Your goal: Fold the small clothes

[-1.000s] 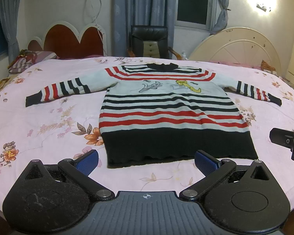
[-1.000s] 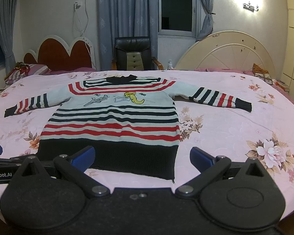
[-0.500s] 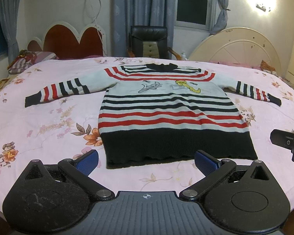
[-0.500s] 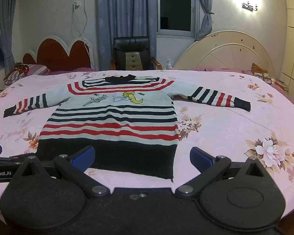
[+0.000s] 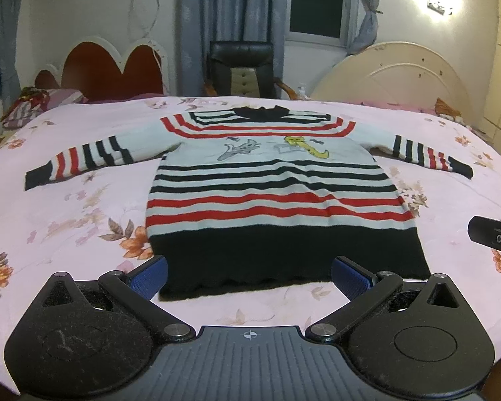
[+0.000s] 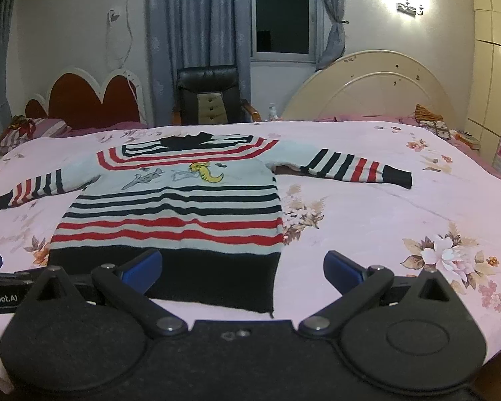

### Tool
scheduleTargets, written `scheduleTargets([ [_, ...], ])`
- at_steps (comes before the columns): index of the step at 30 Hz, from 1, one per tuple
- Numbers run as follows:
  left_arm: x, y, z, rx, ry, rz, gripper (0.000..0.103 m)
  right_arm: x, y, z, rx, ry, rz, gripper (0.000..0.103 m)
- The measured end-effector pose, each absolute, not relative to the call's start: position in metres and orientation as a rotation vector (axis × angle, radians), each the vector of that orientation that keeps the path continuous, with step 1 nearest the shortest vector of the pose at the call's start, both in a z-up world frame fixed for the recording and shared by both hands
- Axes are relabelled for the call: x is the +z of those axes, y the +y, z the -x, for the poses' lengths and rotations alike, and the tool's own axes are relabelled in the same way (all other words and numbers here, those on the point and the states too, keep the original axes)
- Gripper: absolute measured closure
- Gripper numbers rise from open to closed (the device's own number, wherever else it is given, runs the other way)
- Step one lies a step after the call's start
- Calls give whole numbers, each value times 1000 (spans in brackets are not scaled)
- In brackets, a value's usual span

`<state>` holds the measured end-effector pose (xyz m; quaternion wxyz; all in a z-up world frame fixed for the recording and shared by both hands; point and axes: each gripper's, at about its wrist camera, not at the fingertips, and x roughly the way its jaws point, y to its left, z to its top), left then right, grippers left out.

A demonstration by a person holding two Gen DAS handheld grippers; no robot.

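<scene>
A small striped sweater (image 5: 270, 193), white with red and black bands, a black hem and cartoon prints, lies flat and face up on the pink floral bed, both sleeves spread out. It also shows in the right wrist view (image 6: 180, 207). My left gripper (image 5: 250, 272) is open and empty, just short of the hem, its blue pads (image 5: 147, 275) on either side of the hem's left half. My right gripper (image 6: 242, 269) is open and empty over the hem's right corner. The right gripper's body (image 5: 494, 237) shows at the right edge of the left wrist view.
The pink floral bedsheet (image 6: 400, 220) stretches wide to the right of the sweater. A red heart-shaped headboard (image 5: 113, 67), a black chair (image 5: 240, 67) and a cream round headboard (image 6: 374, 90) stand behind the bed. Pillows (image 5: 36, 107) lie at the far left.
Both grippers have edged slightly forward toward the hem. The sweater has not moved and both grippers stay open.
</scene>
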<state>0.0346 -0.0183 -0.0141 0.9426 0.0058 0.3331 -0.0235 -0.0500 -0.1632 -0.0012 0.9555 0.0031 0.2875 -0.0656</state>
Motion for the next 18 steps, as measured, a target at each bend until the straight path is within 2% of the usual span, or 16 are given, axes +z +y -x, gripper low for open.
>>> scheduleTargets([
  [18, -13, -71, -124, -120, 703, -56, 0, -5, -223, -15, -229, 597, -56, 1],
])
